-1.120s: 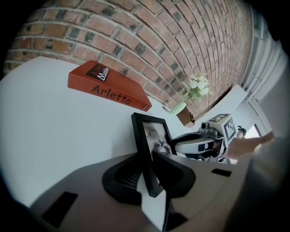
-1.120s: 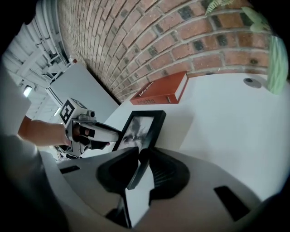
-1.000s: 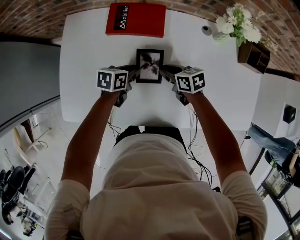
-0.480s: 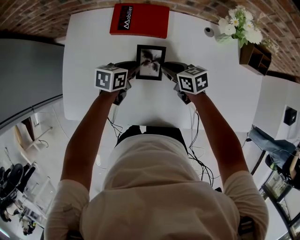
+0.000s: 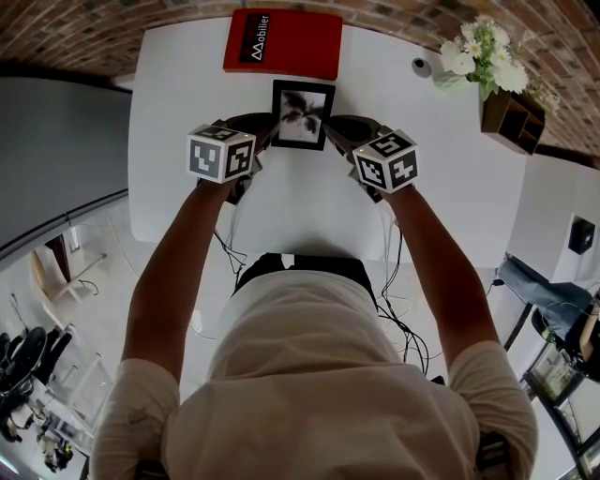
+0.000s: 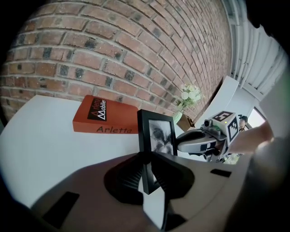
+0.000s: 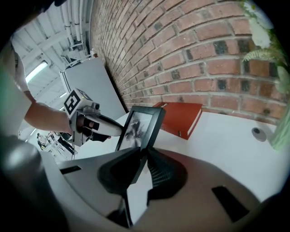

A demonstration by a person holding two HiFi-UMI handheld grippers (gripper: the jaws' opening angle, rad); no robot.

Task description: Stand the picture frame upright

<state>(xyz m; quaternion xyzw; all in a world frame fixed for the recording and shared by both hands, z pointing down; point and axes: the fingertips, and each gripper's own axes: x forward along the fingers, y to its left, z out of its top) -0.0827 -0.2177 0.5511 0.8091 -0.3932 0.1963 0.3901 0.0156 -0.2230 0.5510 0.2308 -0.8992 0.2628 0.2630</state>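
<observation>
Left gripper [image 6: 147,157]: jaws have just been closing and now pinch the left side rail of the black rectangular picture frame [image 6: 157,132] with a grey-toned print, the rail caught between the ribbed pads. Right gripper [image 7: 141,157]: jaws likewise have just been closing and are now clamped on the opposite side rail of the same picture frame. Landmark: flat red rectangular book [image 5: 284,42] with white lettering, lying at the far edge of the white table [image 5: 178,103]. The picture frame is just on the person's side of the red book and apart from it, print facing the person, raised near upright with a slight tilt. Whether its bottom edge touches the table cannot be told. The left gripper is to the near left of the red book, the right gripper to the near right. Off to the right of the red book are a bunch of white flowers [image 5: 483,52] and a small brown wooden box [image 5: 511,111]. Behind the red book runs a red brick wall [image 5: 75,28].
</observation>
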